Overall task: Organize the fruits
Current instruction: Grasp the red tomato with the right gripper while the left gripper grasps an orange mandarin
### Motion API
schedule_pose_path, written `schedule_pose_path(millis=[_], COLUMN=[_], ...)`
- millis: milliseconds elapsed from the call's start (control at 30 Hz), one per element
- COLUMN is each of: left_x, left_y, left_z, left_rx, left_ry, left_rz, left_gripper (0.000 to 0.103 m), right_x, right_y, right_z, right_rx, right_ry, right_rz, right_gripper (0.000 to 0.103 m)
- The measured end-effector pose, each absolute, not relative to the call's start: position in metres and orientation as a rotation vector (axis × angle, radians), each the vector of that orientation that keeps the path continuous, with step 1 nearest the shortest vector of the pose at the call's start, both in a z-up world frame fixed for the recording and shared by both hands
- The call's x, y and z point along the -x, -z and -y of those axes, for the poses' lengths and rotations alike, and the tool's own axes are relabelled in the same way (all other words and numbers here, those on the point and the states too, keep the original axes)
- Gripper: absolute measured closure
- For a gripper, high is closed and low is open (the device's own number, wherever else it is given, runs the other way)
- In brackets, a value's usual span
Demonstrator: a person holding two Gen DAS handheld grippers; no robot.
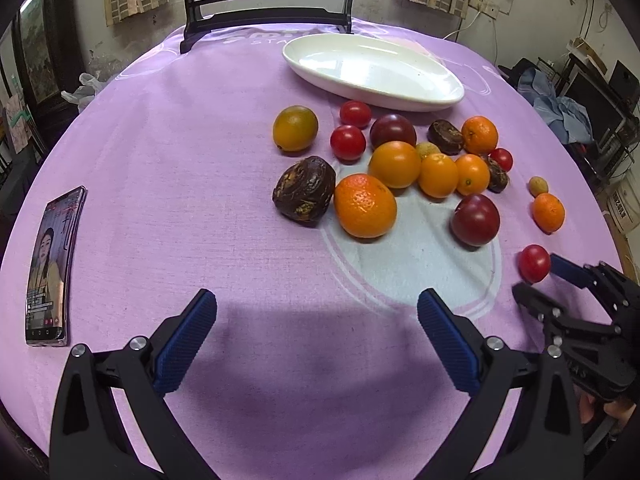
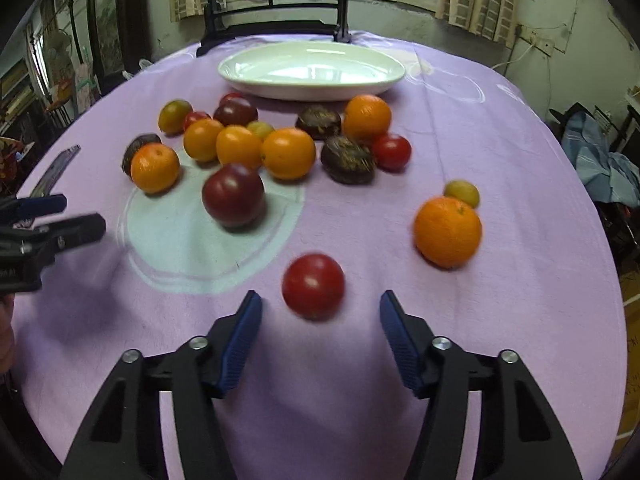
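Several fruits lie on the purple cloth: oranges, red tomatoes, dark plums and dark brown wrinkled fruits. A white oval dish [image 1: 372,70] stands empty at the back; it also shows in the right wrist view [image 2: 312,70]. My right gripper [image 2: 320,304] is open, with a red tomato [image 2: 313,286] just ahead between its fingertips; the same tomato [image 1: 534,263] and gripper [image 1: 538,276] show at the right of the left wrist view. My left gripper [image 1: 318,304] is open and empty over bare cloth, short of a large orange [image 1: 365,211].
A phone [image 1: 50,268] with a lit screen lies at the left of the table. A dark wooden stand [image 1: 266,12] rises behind the dish. An orange [image 2: 447,232] and a small yellow fruit [image 2: 462,193] lie apart at the right. Clutter surrounds the table.
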State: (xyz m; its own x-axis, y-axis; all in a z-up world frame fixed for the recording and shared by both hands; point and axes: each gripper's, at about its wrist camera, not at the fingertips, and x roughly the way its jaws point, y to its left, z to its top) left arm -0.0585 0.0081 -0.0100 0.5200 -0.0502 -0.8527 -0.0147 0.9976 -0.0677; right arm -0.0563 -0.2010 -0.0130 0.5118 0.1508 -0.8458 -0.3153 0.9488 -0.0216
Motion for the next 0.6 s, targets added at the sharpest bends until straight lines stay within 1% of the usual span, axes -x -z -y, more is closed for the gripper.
schedule_pose_path(millis=[33,67,100,267,500,567,600], left_x=[0.057,0.056,0.055,0.048,0.036,0.031,0.028], left_y=[0.011,0.011,0.012,0.015,0.015,0.019,0.022], left_z=[-0.009,-0.009,-0.009,0.000,0.024,0.027,0.027], left_rx=[0.073,0.079,0.085,0.085,0.095,0.115,0.129], left_ry=[0.025,0.030,0.035,0.055,0.095,0.097,0.101], left_rz=[-1.030,-1.037,-1.045,-1.072,-1.096,-1.123,-1.146], left_gripper=[0.004,0.004,0.004,0.004,0.005,0.018,0.027], right_x=[0.055,0.053,0.052,0.053,0.061,0.065,0.066], right_y=[0.013,0.013,0.013,0.009,0.003,0.002,0.001], right_z=[0.199,0.199,0.200,0.212,0.213,0.215,0.216], right_rx=[0.177,0.174,0.169,0.091,0.085,0.080,0.078], right_ry=[-0.291,-0.287,-0.284,-0.331,-0.376,-0.390,-0.394], right_rz=[-0.992,-0.986,-0.987,-0.977,-0.938,-0.929,-0.925], right_gripper=[0.060,0.070,0.073,0.073,0.073,0.073,0.073])
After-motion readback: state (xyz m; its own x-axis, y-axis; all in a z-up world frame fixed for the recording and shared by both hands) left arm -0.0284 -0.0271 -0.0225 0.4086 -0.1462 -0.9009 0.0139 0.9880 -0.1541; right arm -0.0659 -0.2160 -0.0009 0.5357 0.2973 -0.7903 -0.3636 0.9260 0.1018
